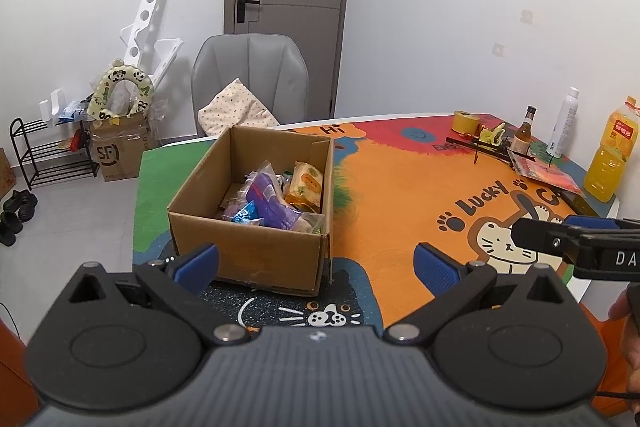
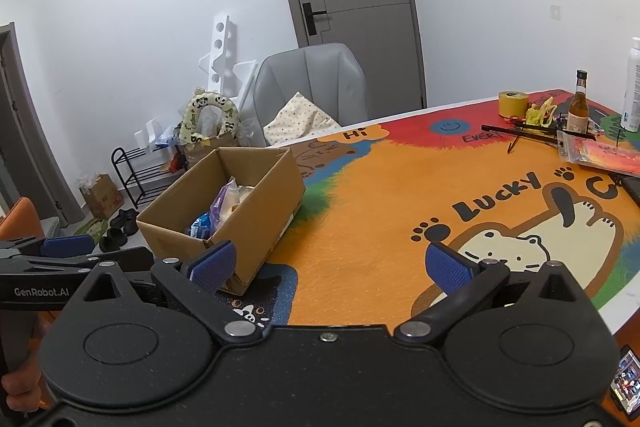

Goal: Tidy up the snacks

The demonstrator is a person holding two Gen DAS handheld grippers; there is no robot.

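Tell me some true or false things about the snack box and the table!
1. The cardboard box is open, with snack packets inside. True.
2. The left hand-held gripper holds a snack. False: it is open and empty.
3. A yellow tape roll sits at the table's far end. True.
4. The orange drink bottle lies inside the box. False: it stands upright near the table's right edge.
5. The right hand-held gripper is shut. False: its fingers are spread apart.
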